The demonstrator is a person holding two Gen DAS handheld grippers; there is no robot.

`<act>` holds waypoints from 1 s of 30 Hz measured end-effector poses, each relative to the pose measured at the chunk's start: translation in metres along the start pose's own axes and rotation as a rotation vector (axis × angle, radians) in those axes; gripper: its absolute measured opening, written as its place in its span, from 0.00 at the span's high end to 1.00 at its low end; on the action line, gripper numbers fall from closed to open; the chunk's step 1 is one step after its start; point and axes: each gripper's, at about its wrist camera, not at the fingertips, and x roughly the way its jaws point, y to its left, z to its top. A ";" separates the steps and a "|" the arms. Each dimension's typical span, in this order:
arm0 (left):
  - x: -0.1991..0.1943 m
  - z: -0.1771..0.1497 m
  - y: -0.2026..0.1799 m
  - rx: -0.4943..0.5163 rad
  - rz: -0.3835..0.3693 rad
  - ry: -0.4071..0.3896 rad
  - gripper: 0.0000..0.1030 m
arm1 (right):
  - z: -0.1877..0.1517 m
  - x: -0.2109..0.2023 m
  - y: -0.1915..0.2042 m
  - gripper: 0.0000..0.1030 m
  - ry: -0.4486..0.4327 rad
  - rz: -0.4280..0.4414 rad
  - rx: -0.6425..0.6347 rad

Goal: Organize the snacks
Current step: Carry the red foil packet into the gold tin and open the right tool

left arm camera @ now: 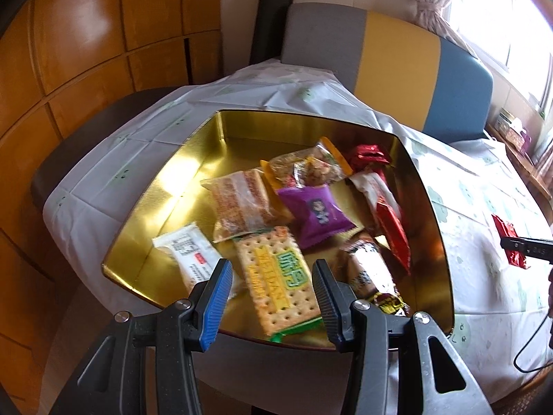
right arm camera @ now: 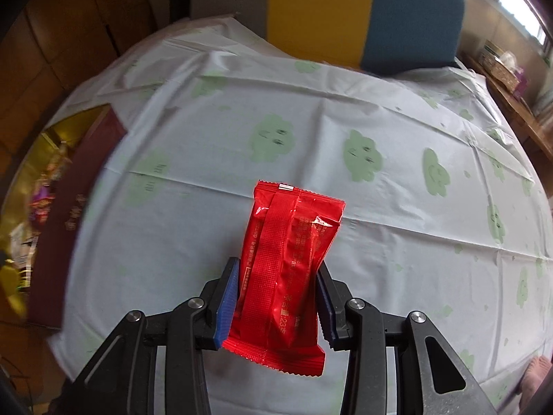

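Your right hand-held gripper is closed on one red snack packet. It grips the lower half, so the upper part stands free above the desk in the centre of the right wrist frame. I judge you hold it this way so that it can drop cleanly into the tin. In the left wrist frame the same packet shows at the right edge, well apart from the gold tin.

Your left hand-held gripper is open and holds nothing. It hovers at the near rim of the tin, in the lower centre of the frame, probably waiting there.

The tin fills the middle of the left wrist frame and keeps the snacks together. Inside I count about nine packets: one cracker packet, one purple packet, one white packet, and several red, brown and clear ones. On the cloth outside the tin I see no other loose snack.
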 end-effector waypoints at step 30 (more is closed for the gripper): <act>0.004 -0.004 0.057 -0.121 0.020 -0.002 0.53 | 0.039 0.020 0.230 0.47 -0.007 0.270 -0.271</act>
